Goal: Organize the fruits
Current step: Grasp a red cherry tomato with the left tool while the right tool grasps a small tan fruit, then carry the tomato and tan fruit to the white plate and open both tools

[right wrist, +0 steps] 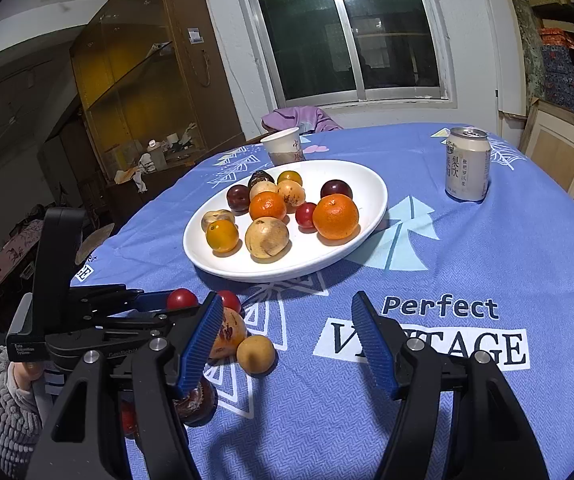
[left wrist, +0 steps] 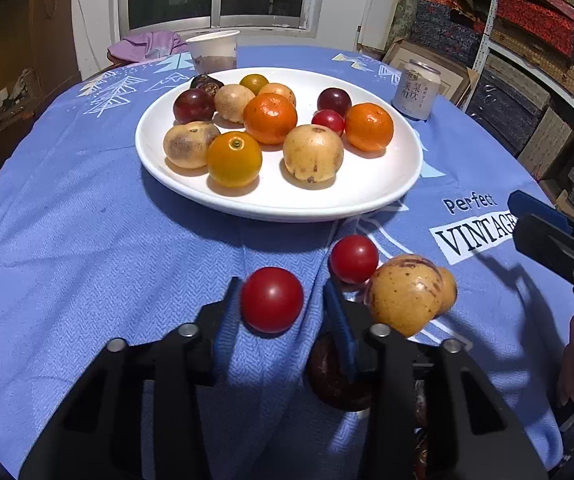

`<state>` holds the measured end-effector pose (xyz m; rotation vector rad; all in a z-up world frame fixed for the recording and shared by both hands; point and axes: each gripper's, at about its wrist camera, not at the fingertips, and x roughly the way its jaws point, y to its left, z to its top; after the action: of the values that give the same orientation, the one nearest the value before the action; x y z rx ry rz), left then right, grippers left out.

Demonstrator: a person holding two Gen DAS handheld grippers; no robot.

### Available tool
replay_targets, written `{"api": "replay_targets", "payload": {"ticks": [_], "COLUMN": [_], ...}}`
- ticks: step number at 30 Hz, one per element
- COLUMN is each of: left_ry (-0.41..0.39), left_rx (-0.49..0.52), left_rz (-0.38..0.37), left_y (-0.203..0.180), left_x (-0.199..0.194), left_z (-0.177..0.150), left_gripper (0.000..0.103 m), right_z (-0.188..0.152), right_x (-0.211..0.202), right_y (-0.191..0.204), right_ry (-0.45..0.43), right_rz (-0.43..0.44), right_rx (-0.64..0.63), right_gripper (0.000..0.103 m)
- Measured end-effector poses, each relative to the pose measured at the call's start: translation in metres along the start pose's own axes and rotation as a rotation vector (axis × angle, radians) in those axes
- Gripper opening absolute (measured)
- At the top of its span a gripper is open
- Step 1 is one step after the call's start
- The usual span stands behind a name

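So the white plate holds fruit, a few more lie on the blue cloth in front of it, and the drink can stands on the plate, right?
Not quite. The drink can stands on the blue cloth beside the white plate, not on it, as the right wrist view shows. The rest holds: fruit on the plate, a few more on the cloth in front.

tablecloth (right wrist: 467,264): "Perfect VINTAGE" | can (right wrist: 467,168): Chinese chars, unread | left tongs' body: tiny print, illegible
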<state>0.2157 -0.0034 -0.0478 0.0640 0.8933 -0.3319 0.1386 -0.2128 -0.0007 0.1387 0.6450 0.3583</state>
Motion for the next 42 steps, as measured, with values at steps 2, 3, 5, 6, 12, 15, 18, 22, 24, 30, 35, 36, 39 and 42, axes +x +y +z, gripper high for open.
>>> {"api": "replay_targets", "payload": {"ticks": [2, 3, 5, 6, 12, 15, 18, 22, 24, 30, 35, 36, 39, 42], "left_ry": [-0.014, -0.029, -0.068, -0.107, -0.128, -0.135, -0.127, -0.12, -0.117, -0.107, -0.13, -0.139, -0.17, -0.203], "left_rx": [-0.005, -0.014, -0.024, -0.031, -0.082, -0.082, -0.075, -0.086, -0.088, -0.089, -0.085, -0.081, -0.051, -0.028], "left_rz": [0.015, 0.039, 0.119, 0.189, 0.275, 0.262, 0.252, 0.249, 0.252, 0.271, 0.29, 0.299, 0.32, 0.327], "left_y": [0.002, 0.004, 0.008, 0.011, 0.026, 0.027, 0.027, 0.028, 0.028, 0.027, 0.026, 0.025, 0.019, 0.014], "left_x": [-0.004, -0.008, -0.017, -0.024, -0.029, -0.031, -0.029, -0.029, -0.028, -0.024, -0.029, -0.03, -0.038, -0.047], "left_z": [0.0, -0.001, -0.002, -0.002, -0.001, 0.0, 0.0, -0.002, -0.002, -0.002, -0.002, 0.0, 0.014, 0.04], "left_gripper": [0.03, 0.03, 0.029, 0.029, 0.029, 0.029, 0.029, 0.029, 0.029, 0.029, 0.029, 0.029, 0.029, 0.029], "right_z": [0.0, 0.0, -0.001, -0.002, -0.01, -0.015, -0.015, -0.014, -0.015, -0.014, -0.011, -0.009, 0.006, 0.041], "right_x": [0.0, 0.001, 0.003, 0.004, 0.016, 0.025, 0.034, 0.047, 0.052, 0.052, 0.036, 0.029, 0.014, 0.001], "right_y": [0.001, 0.002, 0.007, 0.01, 0.026, 0.028, 0.033, 0.042, 0.043, 0.036, 0.03, 0.027, 0.021, 0.016], "right_ry": [0.006, 0.014, 0.04, 0.054, 0.191, 0.255, 0.282, 0.294, 0.31, 0.306, 0.248, 0.225, 0.169, 0.095], "right_rz": [0.005, 0.01, 0.024, 0.029, 0.016, 0.006, -0.012, -0.022, -0.019, -0.004, 0.0, 0.002, -0.004, -0.027], "right_rx": [-0.003, -0.009, -0.033, -0.047, -0.131, -0.168, -0.216, -0.268, -0.272, -0.232, -0.197, -0.181, -0.159, -0.154], "right_gripper": [0.068, 0.068, 0.068, 0.068, 0.058, 0.044, 0.043, 0.043, 0.037, 0.028, 0.028, 0.028, 0.028, 0.028]}}
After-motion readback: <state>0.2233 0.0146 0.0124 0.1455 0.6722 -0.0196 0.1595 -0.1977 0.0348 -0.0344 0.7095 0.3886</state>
